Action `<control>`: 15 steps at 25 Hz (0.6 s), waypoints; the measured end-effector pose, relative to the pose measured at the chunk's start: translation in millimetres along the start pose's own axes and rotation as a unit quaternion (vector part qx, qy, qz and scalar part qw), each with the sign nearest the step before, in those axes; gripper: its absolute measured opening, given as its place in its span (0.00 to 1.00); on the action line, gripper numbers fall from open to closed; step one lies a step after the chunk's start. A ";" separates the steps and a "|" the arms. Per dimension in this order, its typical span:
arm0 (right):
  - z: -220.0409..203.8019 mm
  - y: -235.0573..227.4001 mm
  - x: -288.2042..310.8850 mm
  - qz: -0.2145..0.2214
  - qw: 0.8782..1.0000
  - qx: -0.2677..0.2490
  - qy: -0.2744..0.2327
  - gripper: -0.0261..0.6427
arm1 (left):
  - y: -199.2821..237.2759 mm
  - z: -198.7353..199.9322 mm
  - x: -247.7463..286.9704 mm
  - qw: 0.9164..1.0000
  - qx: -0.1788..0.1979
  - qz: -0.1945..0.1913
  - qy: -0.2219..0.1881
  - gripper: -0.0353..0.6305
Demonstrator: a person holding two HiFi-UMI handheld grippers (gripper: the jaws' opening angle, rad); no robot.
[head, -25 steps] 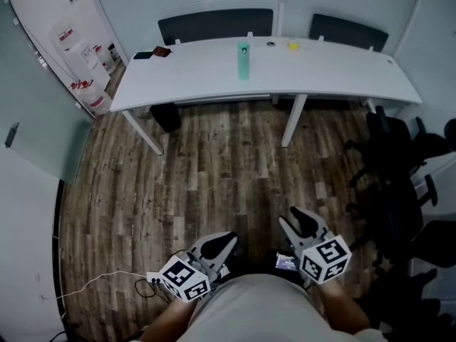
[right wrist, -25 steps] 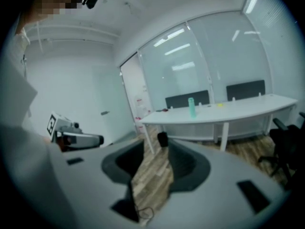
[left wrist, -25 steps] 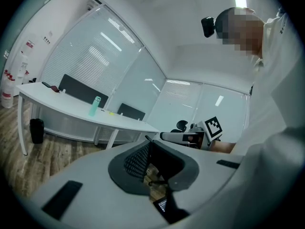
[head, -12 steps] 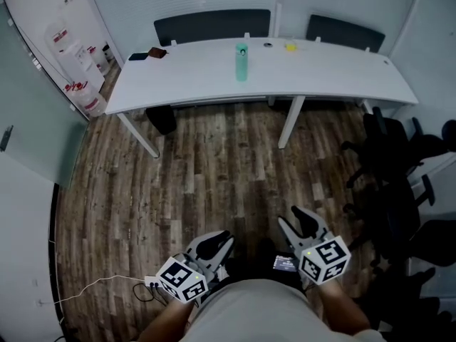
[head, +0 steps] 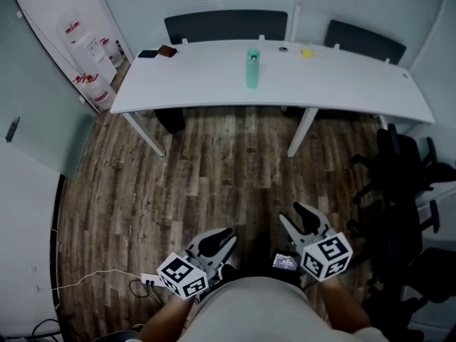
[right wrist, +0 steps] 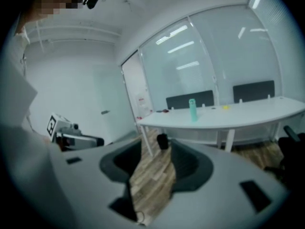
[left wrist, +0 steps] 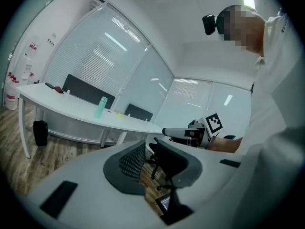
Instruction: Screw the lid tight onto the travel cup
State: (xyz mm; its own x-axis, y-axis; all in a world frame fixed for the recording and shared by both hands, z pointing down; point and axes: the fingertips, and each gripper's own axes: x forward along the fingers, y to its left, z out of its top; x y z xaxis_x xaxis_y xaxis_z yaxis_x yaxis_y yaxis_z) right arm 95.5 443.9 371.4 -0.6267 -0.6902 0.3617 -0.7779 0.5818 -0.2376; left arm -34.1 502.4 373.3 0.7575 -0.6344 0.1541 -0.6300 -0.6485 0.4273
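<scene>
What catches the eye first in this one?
A mint-green cup stands upright on the long white table across the room. Up close, the left claw and right claw hover over wood floor, empty, their jaws having just been opening.

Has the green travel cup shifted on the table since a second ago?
No. The travel cup stands at the same spot left of the yellow item on the white table; only the camera's framing shifted.

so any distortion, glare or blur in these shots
Head view: even light and sharp, but the wide lens bows the table; the travel cup is small yet clear. Left gripper view: heavy fisheye, dark corners, light reflections on the glass wall. Right gripper view: same fisheye, softer overall.
</scene>
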 end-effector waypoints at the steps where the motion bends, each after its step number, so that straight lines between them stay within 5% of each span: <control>1: 4.8 -8.1 5.6 0.007 1.000 -0.001 0.000 0.32 | 2.9 3.9 10.2 1.000 -0.002 0.001 -0.001 0.17; 15: 36.7 -102.6 53.4 0.049 0.998 -0.010 0.025 0.32 | 36.1 37.8 124.6 0.999 -0.013 0.028 -0.008 0.15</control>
State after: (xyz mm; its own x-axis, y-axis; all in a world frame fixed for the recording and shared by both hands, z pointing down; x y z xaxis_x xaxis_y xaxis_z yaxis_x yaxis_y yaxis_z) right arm 140.2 331.6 382.0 -0.6956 -0.6083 0.3821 -0.7122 0.6538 -0.2556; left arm 31.1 384.1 374.2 0.7177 -0.6768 0.1641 -0.6671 -0.6004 0.4410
